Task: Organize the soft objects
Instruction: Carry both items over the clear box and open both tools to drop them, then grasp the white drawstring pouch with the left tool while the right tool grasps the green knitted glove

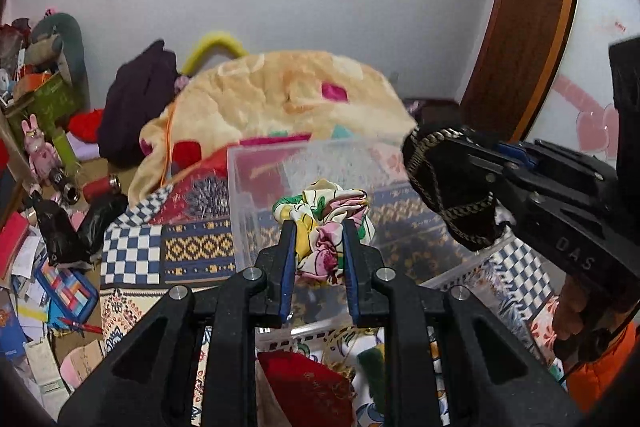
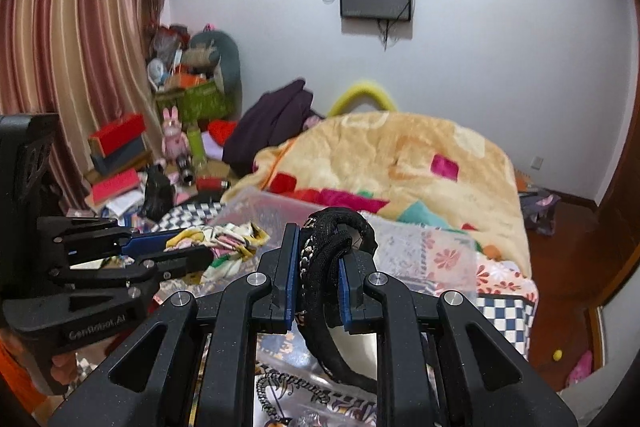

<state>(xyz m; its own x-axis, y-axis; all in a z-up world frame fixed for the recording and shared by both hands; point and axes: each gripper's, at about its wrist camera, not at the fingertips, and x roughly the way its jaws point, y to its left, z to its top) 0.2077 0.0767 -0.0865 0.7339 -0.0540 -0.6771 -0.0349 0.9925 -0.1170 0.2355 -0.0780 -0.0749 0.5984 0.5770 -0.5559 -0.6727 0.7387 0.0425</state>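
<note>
My left gripper [image 1: 319, 227] is shut on a floral cloth [image 1: 326, 215], cream with pink, green and yellow, held above a clear plastic box [image 1: 256, 187] on the bed. It also shows in the right wrist view [image 2: 224, 239]. My right gripper [image 2: 319, 251] is shut on a black fabric piece with a gold-and-black trim [image 2: 332, 247]. In the left wrist view it [image 1: 440, 171] hangs from the right gripper, to the right of the box and slightly above it.
A peach patterned blanket [image 2: 400, 155] is piled on the bed behind the box. A dark purple garment [image 2: 276, 123] lies further back. Boxes, books and toys clutter the left side [image 2: 128, 163]. More cloths lie below the grippers [image 1: 312, 383].
</note>
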